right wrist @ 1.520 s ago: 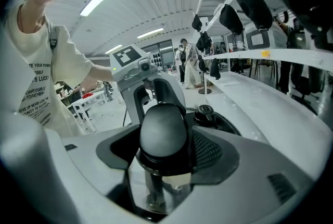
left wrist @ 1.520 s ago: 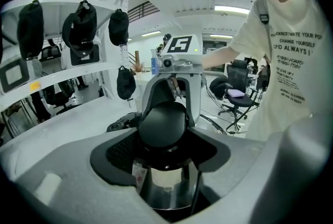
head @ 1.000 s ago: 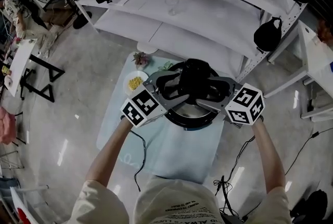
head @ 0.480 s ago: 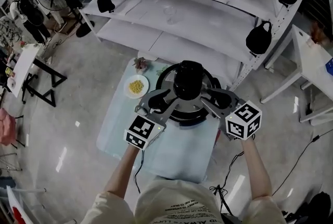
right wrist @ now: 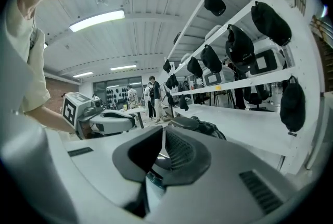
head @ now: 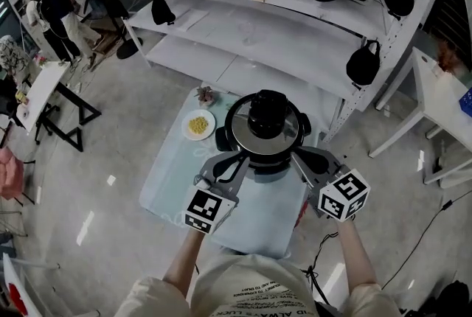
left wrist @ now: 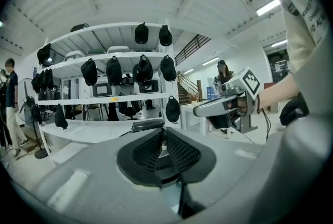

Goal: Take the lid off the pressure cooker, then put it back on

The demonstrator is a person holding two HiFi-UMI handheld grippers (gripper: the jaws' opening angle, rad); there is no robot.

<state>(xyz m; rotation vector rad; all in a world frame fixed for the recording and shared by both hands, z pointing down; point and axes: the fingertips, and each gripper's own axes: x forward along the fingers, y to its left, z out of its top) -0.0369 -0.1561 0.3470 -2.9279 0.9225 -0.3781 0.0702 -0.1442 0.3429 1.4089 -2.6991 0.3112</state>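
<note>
Head view: pressure cooker (head: 267, 142) stands on the worktop (head: 181, 183), lid (head: 266, 128) on; left hand-held gripper (head: 242, 159) and right hand-held gripper (head: 296, 158) sit just short of it. Left gripper view: jaws closing, nearly together, nothing between. Right gripper view: likewise closing, empty.

Pale blue-green table (head: 177, 179) fills the middle of the head view. The pressure cooker (head: 267, 133) stands on its far right part. Just to the cooker's left sits a small white plate (head: 198, 124) holding yellow bits, and beyond that, at the far edge, there's a little pinkish plant (head: 204, 94).
</note>
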